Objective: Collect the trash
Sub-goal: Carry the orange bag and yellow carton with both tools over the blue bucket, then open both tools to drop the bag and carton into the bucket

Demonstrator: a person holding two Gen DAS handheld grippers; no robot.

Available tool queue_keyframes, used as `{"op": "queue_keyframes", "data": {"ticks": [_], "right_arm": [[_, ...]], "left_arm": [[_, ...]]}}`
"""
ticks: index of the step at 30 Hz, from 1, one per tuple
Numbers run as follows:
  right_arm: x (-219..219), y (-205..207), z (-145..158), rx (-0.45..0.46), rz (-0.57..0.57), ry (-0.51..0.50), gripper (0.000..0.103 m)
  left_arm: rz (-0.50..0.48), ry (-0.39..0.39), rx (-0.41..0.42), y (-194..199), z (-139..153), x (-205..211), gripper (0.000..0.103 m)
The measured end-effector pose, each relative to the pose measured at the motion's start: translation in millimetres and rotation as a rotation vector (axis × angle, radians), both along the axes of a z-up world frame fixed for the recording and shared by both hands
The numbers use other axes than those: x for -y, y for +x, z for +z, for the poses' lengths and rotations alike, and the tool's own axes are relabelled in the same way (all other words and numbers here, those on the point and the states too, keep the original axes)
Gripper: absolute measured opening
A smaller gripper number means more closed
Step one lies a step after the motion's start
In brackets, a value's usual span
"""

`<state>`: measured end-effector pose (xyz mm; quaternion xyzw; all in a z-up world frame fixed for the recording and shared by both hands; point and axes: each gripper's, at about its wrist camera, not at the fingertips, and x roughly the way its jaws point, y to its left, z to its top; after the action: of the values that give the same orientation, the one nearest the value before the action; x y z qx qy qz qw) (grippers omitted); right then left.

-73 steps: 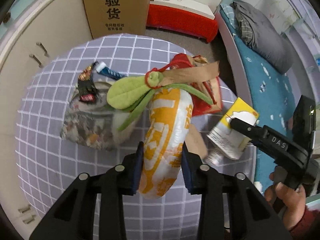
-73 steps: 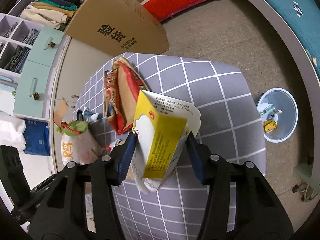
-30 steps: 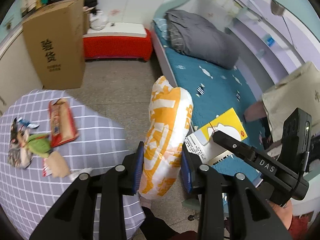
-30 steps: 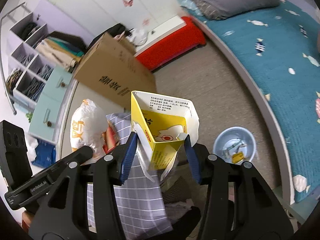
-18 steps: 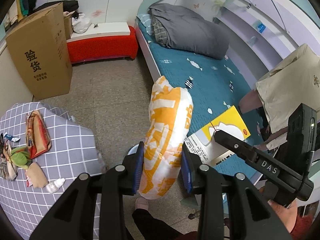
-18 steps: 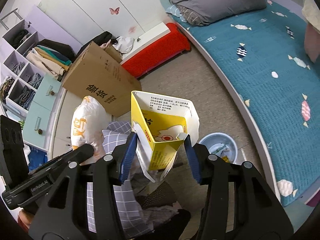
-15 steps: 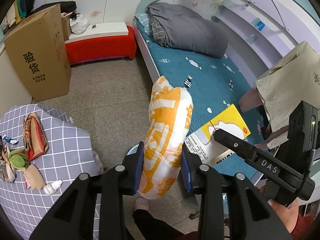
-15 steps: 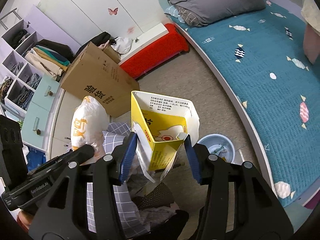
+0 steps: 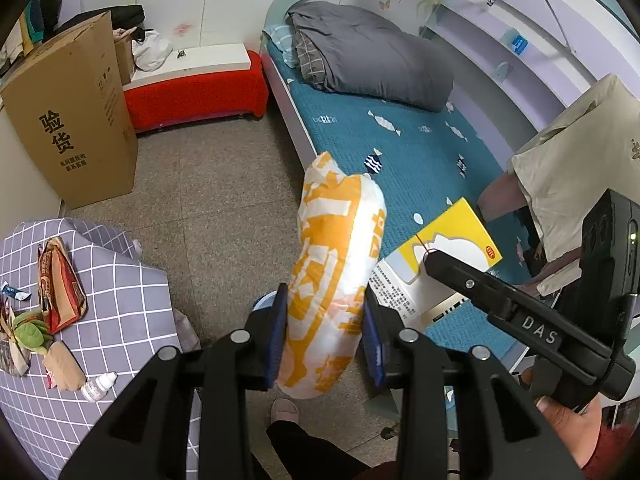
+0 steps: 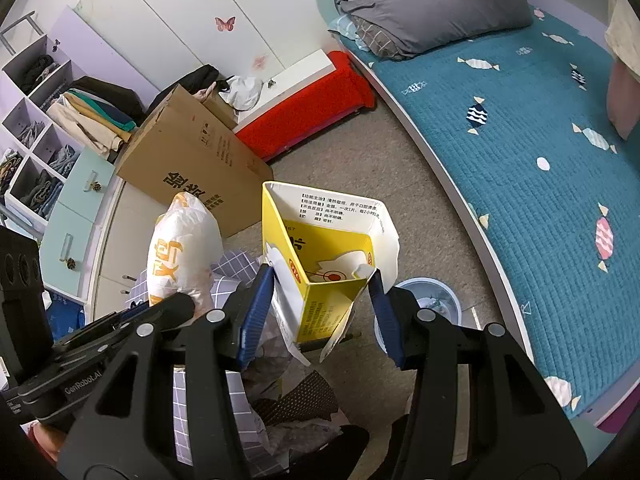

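My left gripper is shut on a white and orange plastic bag and holds it in the air over the floor. My right gripper is shut on an open yellow carton. The carton also shows in the left wrist view, right of the bag. A pale blue waste bin with some scraps in it stands on the floor just right of and below the carton. In the left wrist view only its rim peeks out behind the left finger.
A table with a grey checked cloth at the left carries a red wrapper, a green scrap, a brown paper piece and a small white bottle. A cardboard box, a red bench and a bed surround the floor.
Both grippers have swung away from the table with their loads, out over the floor near the bed. The bin has come into the right wrist view and drawn closer.
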<state>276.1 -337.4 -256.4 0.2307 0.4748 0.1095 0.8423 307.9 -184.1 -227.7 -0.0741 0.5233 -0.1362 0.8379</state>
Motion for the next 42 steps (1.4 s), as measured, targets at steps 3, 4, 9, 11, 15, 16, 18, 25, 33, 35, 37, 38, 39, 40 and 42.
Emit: {"op": "queue_keyframes", "data": {"ticks": [3,4,9,11,15,16,18,25,33,35,37,38,39,40,42], "right_arm": [[0,2,-1,0.001,-0.004,0.001,0.051],[1,3,-1,0.004,-0.008,0.003,0.052],[2,10,-3,0.016,-0.022,-0.015,0.070],[5,11,-4,0.010,-0.028,-0.011,0.070],[6,10,0,0.021,-0.031,-0.032,0.070],[6,9,1,0.025,-0.032,-0.038,0.070],[7,8,3,0.031,-0.035,-0.048,0.070],[15,2,8,0.050,-0.056,-0.077,0.070],[26,-8,17,0.084,-0.087,-0.104,0.070],[30,-12,20,0.094,-0.101,-0.109,0.070],[34,-14,21,0.101,-0.112,-0.109,0.070],[36,-16,22,0.102,-0.118,-0.111,0.070],[38,-17,22,0.103,-0.125,-0.111,0.070],[39,-19,23,0.105,-0.129,-0.112,0.070],[41,-21,24,0.105,-0.136,-0.111,0.070]], "left_arm": [[-0.008,0.003,0.000,2,-1,1,0.033],[-0.010,0.003,0.000,3,0,2,0.033],[-0.018,0.004,-0.006,8,-3,4,0.033],[-0.021,0.005,-0.008,10,-4,5,0.033],[-0.031,0.003,-0.011,13,-5,10,0.033],[-0.034,0.002,-0.011,14,-6,10,0.033],[-0.043,0.003,-0.012,14,-7,13,0.033],[-0.065,-0.003,-0.012,15,-9,23,0.033],[-0.092,-0.018,-0.010,16,-9,34,0.034],[-0.091,-0.015,-0.007,16,-8,37,0.038],[-0.082,-0.011,-0.012,17,-8,39,0.063],[-0.074,0.004,-0.011,17,-9,41,0.071],[-0.070,0.011,-0.003,16,-8,41,0.073],[-0.074,0.010,0.005,15,-7,42,0.073],[-0.079,0.018,0.013,12,-6,43,0.073]]}}
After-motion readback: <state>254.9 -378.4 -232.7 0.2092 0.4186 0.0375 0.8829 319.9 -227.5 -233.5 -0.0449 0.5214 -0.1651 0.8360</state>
